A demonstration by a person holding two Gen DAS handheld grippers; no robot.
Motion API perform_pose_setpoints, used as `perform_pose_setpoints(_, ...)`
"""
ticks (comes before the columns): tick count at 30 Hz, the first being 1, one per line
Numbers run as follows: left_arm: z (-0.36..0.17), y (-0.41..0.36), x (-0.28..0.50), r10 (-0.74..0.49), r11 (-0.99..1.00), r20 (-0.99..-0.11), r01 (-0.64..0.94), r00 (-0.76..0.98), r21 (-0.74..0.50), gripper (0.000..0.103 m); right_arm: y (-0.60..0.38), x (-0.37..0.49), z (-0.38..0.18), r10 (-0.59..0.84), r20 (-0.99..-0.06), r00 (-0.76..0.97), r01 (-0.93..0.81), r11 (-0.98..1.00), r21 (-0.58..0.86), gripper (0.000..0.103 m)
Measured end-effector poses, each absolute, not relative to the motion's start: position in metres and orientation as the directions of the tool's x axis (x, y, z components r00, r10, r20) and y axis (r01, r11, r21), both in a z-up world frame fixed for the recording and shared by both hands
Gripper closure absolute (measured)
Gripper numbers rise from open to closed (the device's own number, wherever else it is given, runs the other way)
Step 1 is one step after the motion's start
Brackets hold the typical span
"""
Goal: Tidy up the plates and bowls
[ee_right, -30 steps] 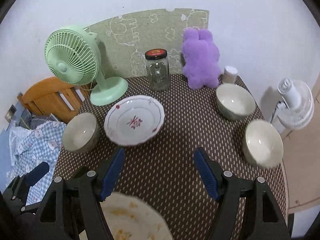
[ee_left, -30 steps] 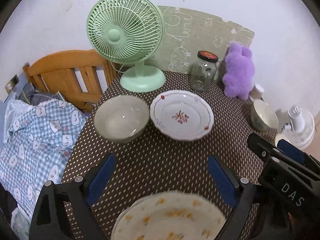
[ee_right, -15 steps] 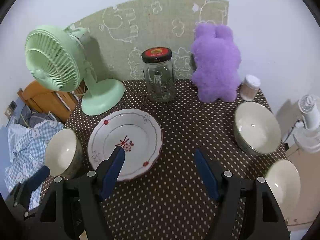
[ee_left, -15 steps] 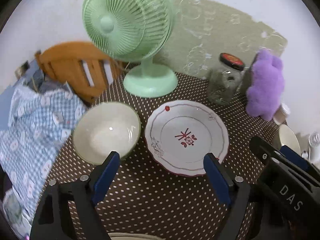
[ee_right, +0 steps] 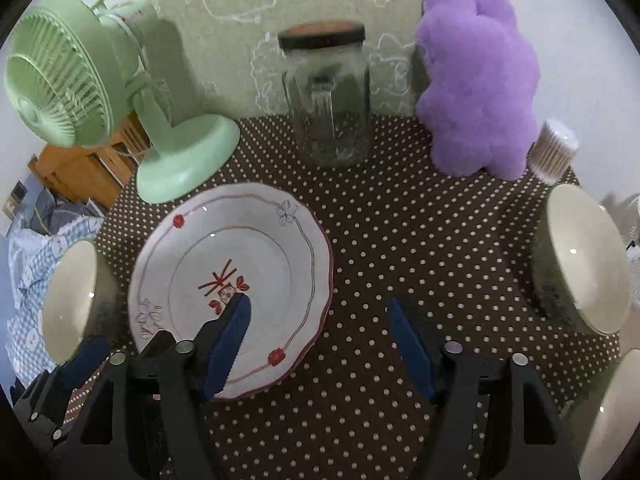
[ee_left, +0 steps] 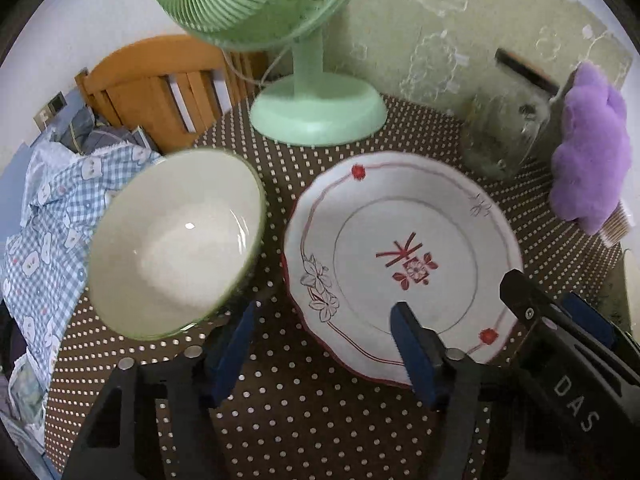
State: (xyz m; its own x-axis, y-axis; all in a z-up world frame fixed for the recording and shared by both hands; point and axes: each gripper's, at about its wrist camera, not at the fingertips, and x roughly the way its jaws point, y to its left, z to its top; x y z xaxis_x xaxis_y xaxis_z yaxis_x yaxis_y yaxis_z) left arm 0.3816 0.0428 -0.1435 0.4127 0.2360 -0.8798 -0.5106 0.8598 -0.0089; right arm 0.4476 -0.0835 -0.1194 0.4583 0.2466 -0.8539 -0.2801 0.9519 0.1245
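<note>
White red-flowered plate (ee_left: 400, 252) flat on table, cream bowl (ee_left: 176, 240) just left

White letters "DAS" stand on the black right gripper (ee_left: 576, 360), seen from the left wrist.

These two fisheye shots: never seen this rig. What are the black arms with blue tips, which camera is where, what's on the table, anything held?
No robot here. A person carries a hand-held gripper in each hand, each with a fisheye camera looking along its two blue-padded fingers.

The left wrist view shows the left hand-held gripper; the right wrist view shows the right hand-held gripper.

On the dotted tablecloth: a flowered plate, a bowl left of it, two more bowls at the right edge, a green fan, a glass jar and a purple plush toy.

Nothing is held. Both sets of jaws are closing around opposite edges of the plate, not yet pressing on it.
</note>
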Motion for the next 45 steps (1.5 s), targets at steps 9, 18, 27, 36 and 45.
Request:
perform_pose_setpoints(9, -0.166, 0.045, 0.392, 0.202, 0.870, -0.900, -0.494, 0.386, -0.017, 0.045, -0.076, 0.464, -0.152, 0.238, -0.890, 0.388, -0.267, 0.954, 0.139, 0.055)
perform_pose_setpoints(18, -0.166, 0.037, 0.393, 0.198, 0.879, -0.901, -0.476, 0.385, -0.010, 0.051, -0.060, 0.466, -0.158, 0.260, -0.892, 0.370, -0.294, 0.943, 0.153, 0.074)
perform_pose_setpoints(27, -0.163, 0.021, 0.378, 0.148, 0.907, -0.913, -0.420, 0.379, -0.028, 0.051, -0.083, 0.445, -0.149, 0.245, -0.903, 0.354, -0.287, 0.947, 0.145, 0.075)
perform_pose_setpoints(36, -0.163, 0.005, 0.362, 0.169, 0.937, -0.911, -0.348, 0.376, 0.030, 0.049, -0.130, 0.412, -0.145, 0.218, -0.927, 0.306, -0.222, 0.963, 0.153, 0.075)
perform_pose_setpoints(45, -0.162, -0.004, 0.371, 0.154, 0.959, -0.910, -0.280, 0.385, 0.044, 0.049, -0.156, 0.401, -0.148, 0.203, -0.940, 0.274, -0.180, 0.971, 0.157, 0.074)
